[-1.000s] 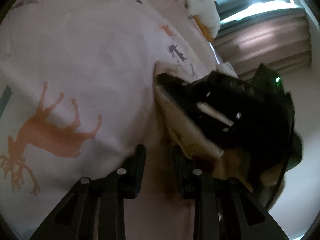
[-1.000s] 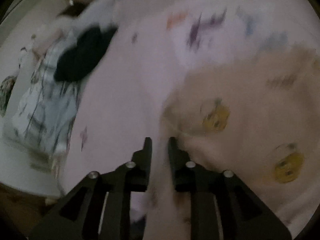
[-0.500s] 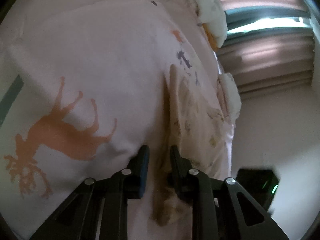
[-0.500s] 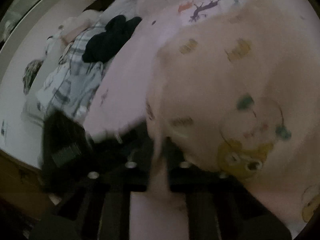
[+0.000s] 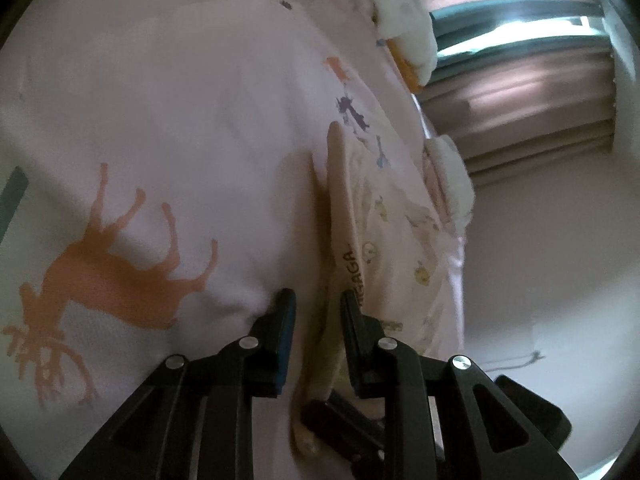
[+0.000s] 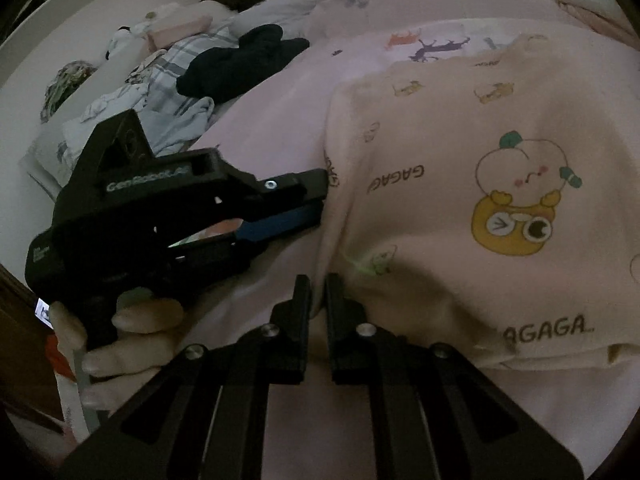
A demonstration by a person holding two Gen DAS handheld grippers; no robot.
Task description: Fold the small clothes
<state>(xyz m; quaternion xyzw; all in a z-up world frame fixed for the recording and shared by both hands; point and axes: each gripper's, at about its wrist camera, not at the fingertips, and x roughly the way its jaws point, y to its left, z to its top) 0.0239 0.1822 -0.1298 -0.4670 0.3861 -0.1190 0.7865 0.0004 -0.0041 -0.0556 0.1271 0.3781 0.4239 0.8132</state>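
— What does the garment (image 6: 480, 200) look like?
— Small, cream-coloured, with a cartoon print: a big round yellow-and-white figure with a green leaf at centre right of the right wrist view, tiny yellow animals dotted around, and "GAGAGA" lettering low right and again at centre.

— How is it lying?
— Spread over the pink deer-print bed cover, filling the right half of that view. It looks doubled over, with a folded edge low right.

— And in the other view?
— The garment (image 5: 360, 240) is seen edge-on at centre, a long tan fold running from mid-frame to the bottom, its lower end hanging rumpled.
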